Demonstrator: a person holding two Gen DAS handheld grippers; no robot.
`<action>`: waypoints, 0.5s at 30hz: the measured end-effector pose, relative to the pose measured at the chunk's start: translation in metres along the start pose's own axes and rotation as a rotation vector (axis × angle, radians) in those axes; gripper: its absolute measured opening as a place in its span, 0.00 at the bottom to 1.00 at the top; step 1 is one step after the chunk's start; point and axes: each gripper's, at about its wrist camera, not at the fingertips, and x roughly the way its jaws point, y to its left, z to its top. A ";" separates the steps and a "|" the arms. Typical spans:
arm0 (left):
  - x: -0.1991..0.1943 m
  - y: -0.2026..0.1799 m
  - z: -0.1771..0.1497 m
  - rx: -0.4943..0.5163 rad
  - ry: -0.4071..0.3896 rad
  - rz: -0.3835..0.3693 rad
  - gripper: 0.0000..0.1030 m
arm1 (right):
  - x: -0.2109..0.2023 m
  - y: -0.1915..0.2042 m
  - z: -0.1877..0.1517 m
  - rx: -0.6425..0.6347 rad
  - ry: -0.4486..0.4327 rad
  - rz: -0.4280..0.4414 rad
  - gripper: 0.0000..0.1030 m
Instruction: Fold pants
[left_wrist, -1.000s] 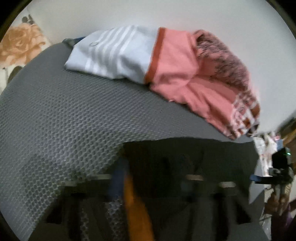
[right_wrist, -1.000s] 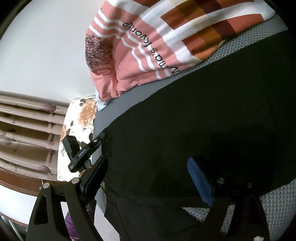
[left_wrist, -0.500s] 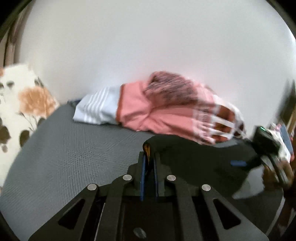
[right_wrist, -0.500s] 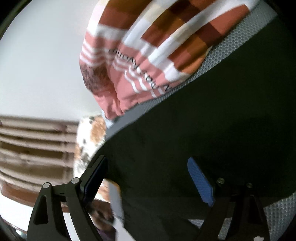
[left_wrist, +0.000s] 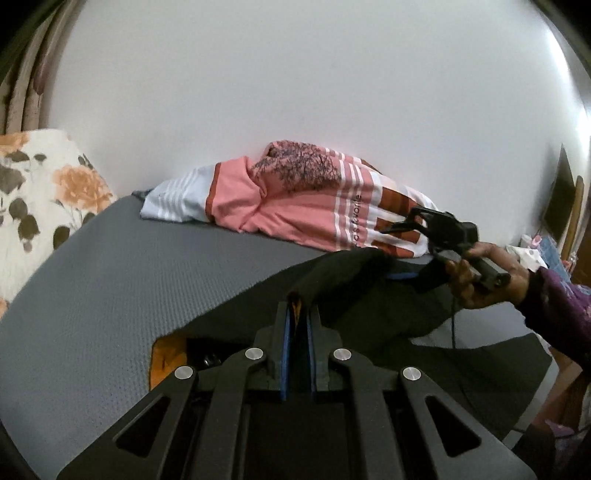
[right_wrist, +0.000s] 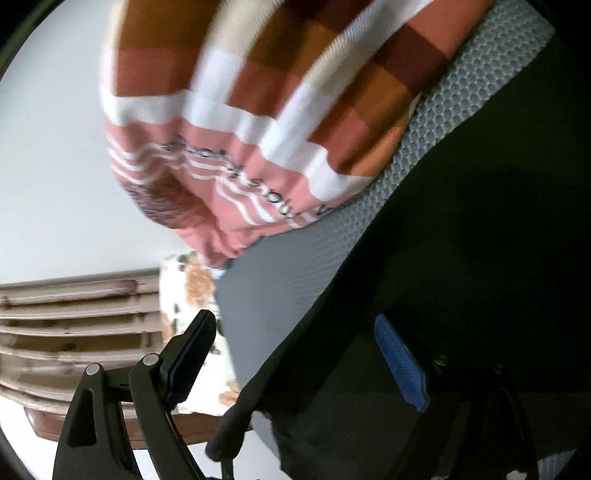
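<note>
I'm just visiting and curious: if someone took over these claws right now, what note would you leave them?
Left claw: shut on an edge of the black pants, lifting it off the grey mat.
Right claw: jaws wide but closing, pants edge between them, not gripped.
Pants: partly spread on the mat, near the pink clothes.
Done: one edge picked up.
Left: carry it over, finish the folds.

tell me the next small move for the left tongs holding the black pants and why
Probably carry the pinched edge on across toward the right tongs and lay it down. The left tongs are shut on the black pants, lifted off the grey mat, and the right tongs' jaws, wide over the cloth, are closing, nothing gripped yet.
</note>
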 end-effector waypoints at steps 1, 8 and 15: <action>0.000 0.000 -0.001 -0.004 0.000 0.002 0.07 | 0.004 0.000 0.002 -0.007 0.002 -0.012 0.70; -0.001 0.005 -0.001 -0.020 0.012 0.017 0.08 | -0.003 -0.001 -0.013 -0.132 -0.016 -0.090 0.07; -0.030 0.036 -0.007 -0.107 0.036 0.062 0.08 | -0.067 0.009 -0.126 -0.296 -0.070 -0.014 0.07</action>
